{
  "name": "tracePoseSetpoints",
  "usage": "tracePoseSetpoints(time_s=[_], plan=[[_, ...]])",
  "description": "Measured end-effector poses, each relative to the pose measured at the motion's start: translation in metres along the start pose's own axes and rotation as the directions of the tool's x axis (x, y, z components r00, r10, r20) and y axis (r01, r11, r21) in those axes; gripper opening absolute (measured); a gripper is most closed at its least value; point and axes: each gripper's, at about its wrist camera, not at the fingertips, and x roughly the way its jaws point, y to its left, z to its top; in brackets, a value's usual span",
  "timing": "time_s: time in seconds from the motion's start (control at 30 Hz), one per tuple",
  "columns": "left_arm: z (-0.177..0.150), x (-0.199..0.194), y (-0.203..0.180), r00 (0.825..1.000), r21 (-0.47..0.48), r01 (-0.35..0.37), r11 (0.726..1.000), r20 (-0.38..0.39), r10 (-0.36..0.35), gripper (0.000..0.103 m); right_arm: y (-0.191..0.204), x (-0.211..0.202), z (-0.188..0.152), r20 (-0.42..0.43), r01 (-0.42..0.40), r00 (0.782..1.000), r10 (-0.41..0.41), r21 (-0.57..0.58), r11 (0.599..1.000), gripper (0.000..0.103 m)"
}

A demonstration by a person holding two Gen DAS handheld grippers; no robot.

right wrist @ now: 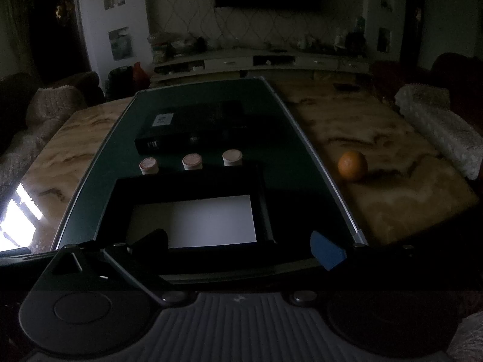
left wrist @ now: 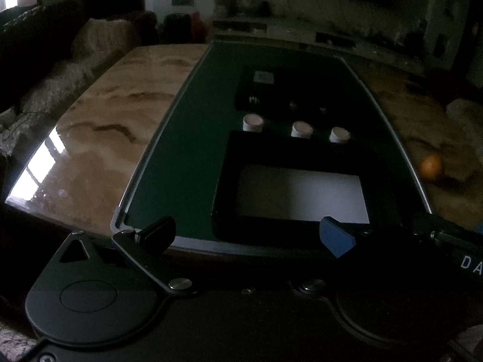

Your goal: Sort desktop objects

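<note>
three white capped bottles (right wrist: 191, 162) upright in row | open black box (right wrist: 187, 211), white floor | both hand-held grippers wide

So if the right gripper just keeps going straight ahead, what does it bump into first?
Probably the black tray with the white sheet inside. It lies right ahead of the open right gripper, nothing in between. The gripper's height is hard to judge, so it might pass over toward the three small white cylinders.

Black box (right wrist: 193, 132): label print too small to read. Open tray (left wrist: 299, 150): walls lost in shadow (dim room). Lettering (left wrist: 472, 264) cut by frame edge.
</note>
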Motion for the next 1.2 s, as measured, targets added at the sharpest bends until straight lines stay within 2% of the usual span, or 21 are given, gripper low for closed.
tracePoseSetpoints(time_s=[0.13,0.2,0.23,1.2], plan=[[-0.004,-0.003,-0.007,0.999,0.028,-0.024,0.999,0.03,0.023,0.103,-0.002,0.002,0.0,-0.004,0.002,1.0,-0.002,-0.006,1.0,0.103],[-0.004,-0.004,0.005,1.0,-0.005,0.017,1.0,0.025,-0.017,0.103,-0.003,0.003,0.0,-0.006,0.003,1.0,-0.003,-0.008,1.0,0.103],[0.0,0.002,0.004,1.0,-0.001,0.01,1.0,-0.002,-0.01,0.103,-0.003,0.003,0.0,-0.007,0.003,1.0,-0.003,-0.01,1.0,0.103],[-0.006,0.006,0.004,1.0,-0.003,-0.007,1.0,-0.007,0.007,0.103,-0.003,0.011,-0.008,-0.032,-0.026,0.999,0.026,0.007,1.0,0.103]])
